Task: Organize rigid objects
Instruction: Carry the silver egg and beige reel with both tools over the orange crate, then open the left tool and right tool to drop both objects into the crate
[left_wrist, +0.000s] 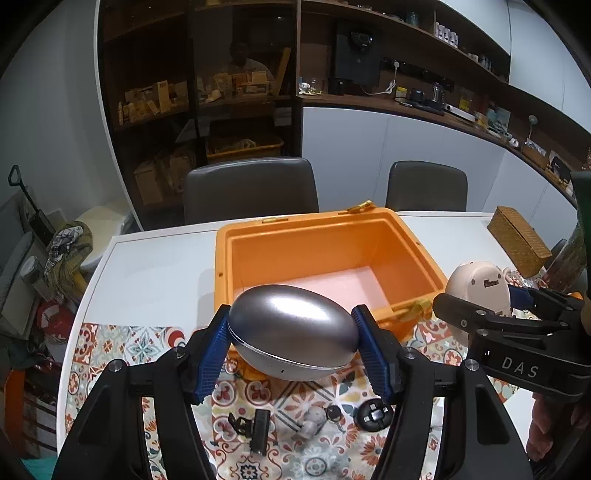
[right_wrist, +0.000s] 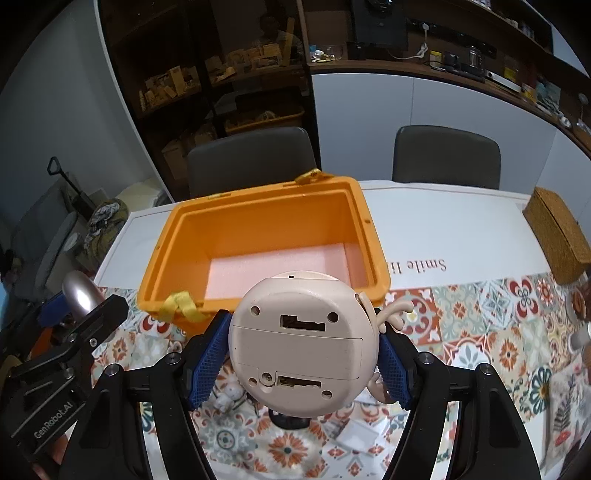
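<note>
My left gripper (left_wrist: 291, 332) is shut on a silver egg-shaped case (left_wrist: 291, 328), held just in front of the near wall of an open orange box (left_wrist: 413, 243). My right gripper (right_wrist: 304, 350) is shut on a round cream toy clock (right_wrist: 303, 343), its back with battery slots facing the camera, also before the orange box (right_wrist: 369, 229). The box has a pink foam floor (right_wrist: 277, 269). In the left wrist view the cream clock (left_wrist: 476, 284) hangs at the right; in the right wrist view the silver case (right_wrist: 79, 291) shows at the left.
Small items lie on the patterned cloth (left_wrist: 110, 347) below: a black clip (left_wrist: 258, 432), a small grey figure (left_wrist: 314, 421), a round black part (left_wrist: 371, 413). A wicker box (right_wrist: 557, 232) stands at the right. Two grey chairs (left_wrist: 251, 188) stand behind the white table (left_wrist: 155, 266).
</note>
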